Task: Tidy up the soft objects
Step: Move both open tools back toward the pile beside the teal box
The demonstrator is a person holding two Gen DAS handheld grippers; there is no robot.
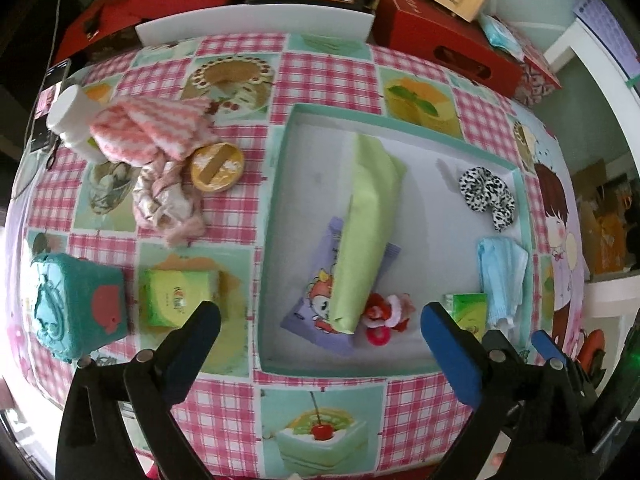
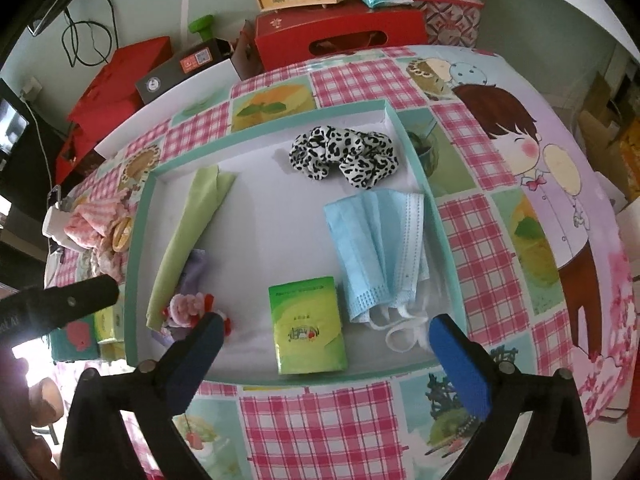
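Observation:
A teal-rimmed white tray [image 1: 276,240] holds a green cloth [image 1: 368,224], a purple tissue pack [image 1: 316,304], a red-pink hair tie [image 1: 384,316], a leopard scrunchie [image 1: 486,196], blue face masks [image 1: 502,276] and a green tissue pack [image 1: 468,312]. My left gripper [image 1: 320,312] hangs open above the tray's near end, holding nothing. In the right wrist view my right gripper [image 2: 326,324] is open above the green tissue pack [image 2: 308,328], which lies flat on the tray floor beside the masks [image 2: 380,248]. The scrunchie [image 2: 344,152] sits at the far corner.
Left of the tray on the checked tablecloth lie a pink striped cloth [image 1: 148,128], a floral scarf [image 1: 164,200], a round yellow puff [image 1: 217,167], another green tissue pack [image 1: 180,292], a teal box [image 1: 76,300] and a white cup [image 1: 68,120]. Red boxes [image 1: 444,44] line the far edge.

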